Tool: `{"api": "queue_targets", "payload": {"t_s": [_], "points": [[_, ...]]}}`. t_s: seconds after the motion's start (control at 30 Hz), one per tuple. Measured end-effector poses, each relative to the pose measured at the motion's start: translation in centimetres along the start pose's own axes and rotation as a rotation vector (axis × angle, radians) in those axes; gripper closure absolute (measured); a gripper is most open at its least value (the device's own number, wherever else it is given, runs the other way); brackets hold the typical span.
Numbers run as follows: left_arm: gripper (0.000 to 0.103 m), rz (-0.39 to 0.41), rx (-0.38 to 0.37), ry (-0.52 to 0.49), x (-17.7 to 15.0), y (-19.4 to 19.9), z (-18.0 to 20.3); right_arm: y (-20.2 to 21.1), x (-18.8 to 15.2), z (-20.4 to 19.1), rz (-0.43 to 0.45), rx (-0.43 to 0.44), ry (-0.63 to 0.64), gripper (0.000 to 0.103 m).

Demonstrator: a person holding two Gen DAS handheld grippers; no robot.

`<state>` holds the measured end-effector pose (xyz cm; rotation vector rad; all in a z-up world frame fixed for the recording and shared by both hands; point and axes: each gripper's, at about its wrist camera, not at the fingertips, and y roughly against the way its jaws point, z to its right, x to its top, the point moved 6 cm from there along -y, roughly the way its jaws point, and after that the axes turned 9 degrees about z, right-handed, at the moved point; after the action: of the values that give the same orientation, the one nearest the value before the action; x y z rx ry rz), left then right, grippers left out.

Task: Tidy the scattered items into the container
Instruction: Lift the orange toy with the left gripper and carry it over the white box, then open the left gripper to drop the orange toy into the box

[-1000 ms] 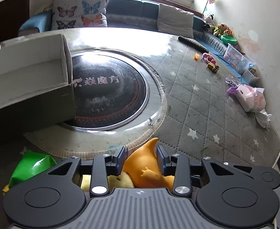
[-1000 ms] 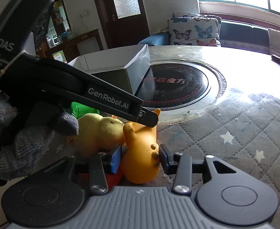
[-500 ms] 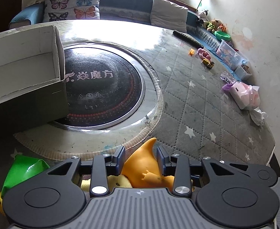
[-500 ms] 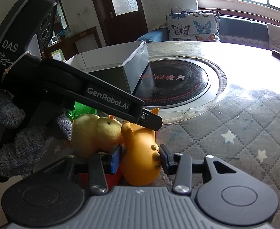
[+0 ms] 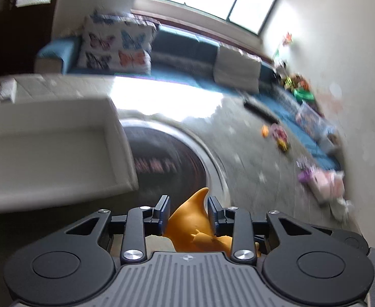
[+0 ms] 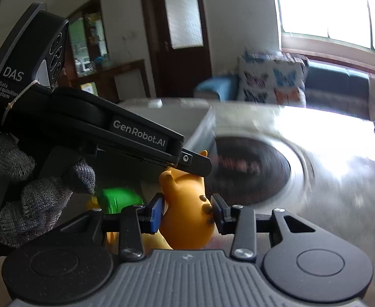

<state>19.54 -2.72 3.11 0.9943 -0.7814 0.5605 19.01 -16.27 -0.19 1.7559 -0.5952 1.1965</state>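
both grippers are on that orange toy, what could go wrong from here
1. The left gripper and right gripper both pinch the same orange rubber animal toy; if they pull apart, it may twist or pop free.
2. The left gripper holds only the toy's thin pointed tip, so that hold could slip.
3. Both views are motion-blurred, suggesting a fast swing; the toy could clip the near wall of the white cardboard box instead of clearing it.

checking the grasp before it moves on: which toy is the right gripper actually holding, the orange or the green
The orange toy: it sits clamped between the right gripper pads. The green toy lies apart, off to the left behind them, untouched.
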Motion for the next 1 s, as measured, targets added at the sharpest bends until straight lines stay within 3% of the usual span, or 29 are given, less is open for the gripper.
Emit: {"api": "queue_targets", "payload": {"t_s": [0.2, 0.43, 0.7, 1.0], "points": [[0.069, 0.092, 0.059, 0.013, 4.9, 0.3, -3.3, -4.2, 4.6, -1.6, 0.078, 0.040, 0.056, 0.064], [0.069, 0.091, 0.116, 0.058, 8.3, -2.5, -9.3, -11.1, 6.9, -2.6, 0.072, 0.080, 0.063, 0.064], [0.069, 0.028, 0.158, 0.101, 7.9, -6.6, -14.2, -18.0, 5.7, -2.3, -0.009, 0.099, 0.041, 0.064], [0.071, -0.042, 0.159, 0.122, 6.0, -9.7, -15.7, -19.5, 3.4, -2.6, -0.077, 0.085, 0.071, 0.064]]}}
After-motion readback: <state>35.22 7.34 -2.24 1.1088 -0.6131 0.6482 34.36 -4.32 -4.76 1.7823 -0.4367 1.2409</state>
